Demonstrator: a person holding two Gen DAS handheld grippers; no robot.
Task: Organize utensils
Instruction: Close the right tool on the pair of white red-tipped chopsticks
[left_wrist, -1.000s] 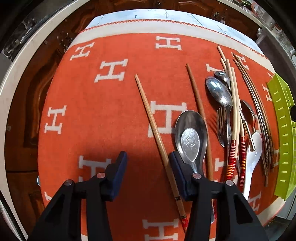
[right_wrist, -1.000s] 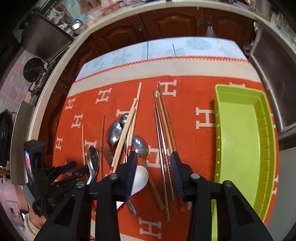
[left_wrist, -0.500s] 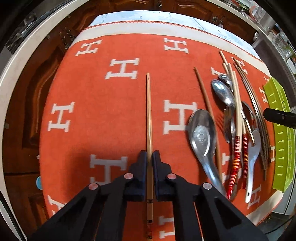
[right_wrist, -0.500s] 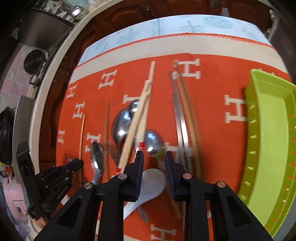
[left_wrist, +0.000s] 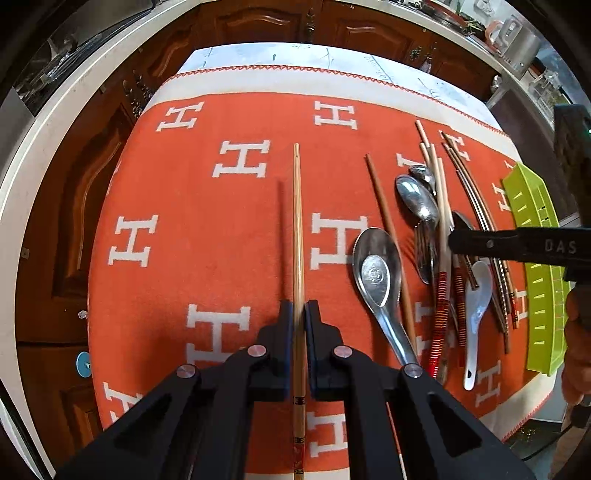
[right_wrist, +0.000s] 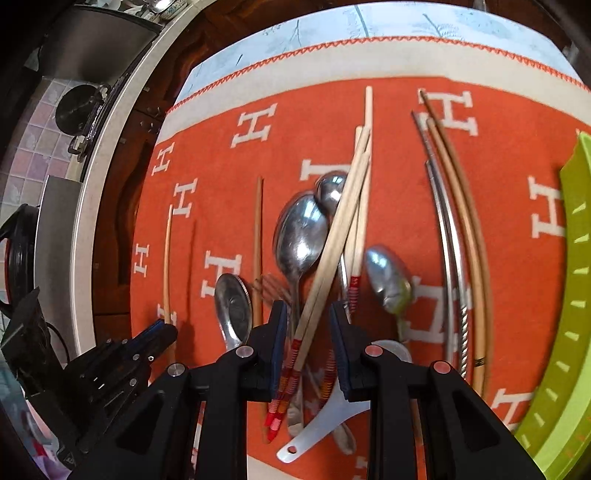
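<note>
My left gripper (left_wrist: 299, 310) is shut on a pale bamboo chopstick (left_wrist: 297, 221), which hangs just above the orange cloth (left_wrist: 184, 221) and casts a shadow. In the right wrist view, the left gripper (right_wrist: 162, 330) and this chopstick (right_wrist: 168, 258) show at the far left. My right gripper (right_wrist: 308, 321) is low over the utensil pile, its jaws partly apart. The red-striped chopsticks (right_wrist: 332, 240) run between its fingers, and no pad clearly presses on them. Metal spoons (right_wrist: 301, 236) and a white ceramic spoon (right_wrist: 325, 421) lie under them.
A lime-green tray (right_wrist: 576, 258) stands at the cloth's right edge. Metal and brown chopsticks (right_wrist: 454, 240) lie beside it. A large steel spoon (left_wrist: 376, 269) and a dark chopstick (left_wrist: 388, 229) lie left of the pile. A person's hand (left_wrist: 576, 350) holds the right gripper.
My left gripper closed on the bamboo chopstick, which now points straight ahead and is raised a little. My right gripper narrowed and came down over the striped chopsticks.
</note>
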